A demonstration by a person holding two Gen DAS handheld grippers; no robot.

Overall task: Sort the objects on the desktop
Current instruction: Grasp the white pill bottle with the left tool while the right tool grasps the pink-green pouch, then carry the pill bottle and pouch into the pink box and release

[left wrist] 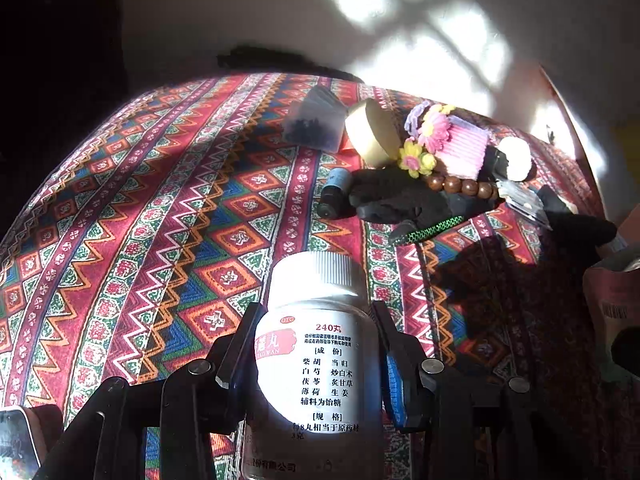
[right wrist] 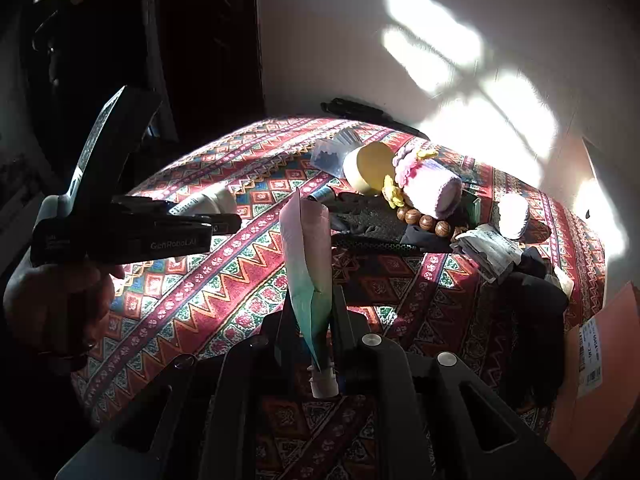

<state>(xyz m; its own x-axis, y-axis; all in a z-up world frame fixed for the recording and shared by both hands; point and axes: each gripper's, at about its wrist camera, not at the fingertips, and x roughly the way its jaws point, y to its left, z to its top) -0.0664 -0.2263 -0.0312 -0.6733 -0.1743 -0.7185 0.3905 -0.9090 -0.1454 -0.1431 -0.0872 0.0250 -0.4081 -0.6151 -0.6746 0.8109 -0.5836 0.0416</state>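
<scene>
My left gripper (left wrist: 316,344) is shut on a white pill bottle (left wrist: 320,344) with Chinese print, held above the patterned tablecloth (left wrist: 160,208). The same bottle (right wrist: 208,202) and left gripper (right wrist: 224,222) show at the left of the right wrist view. My right gripper (right wrist: 314,308) is shut on a squeezed pink-and-teal tube (right wrist: 308,256), cap end toward the camera. A pile lies at the back right: yellow round tin (left wrist: 374,132), pink crocheted holder with flowers (left wrist: 452,140), wooden bead bracelet (left wrist: 460,186), small dark vial (left wrist: 334,194), black glove (left wrist: 400,200).
A clear bag of dark bits (left wrist: 316,124) lies behind the tin. A white puff (left wrist: 516,158), folded papers (right wrist: 488,252) and dark cloth (right wrist: 536,292) sit at the right. A cardboard box (right wrist: 600,360) stands at the table's right edge. A wall rises behind.
</scene>
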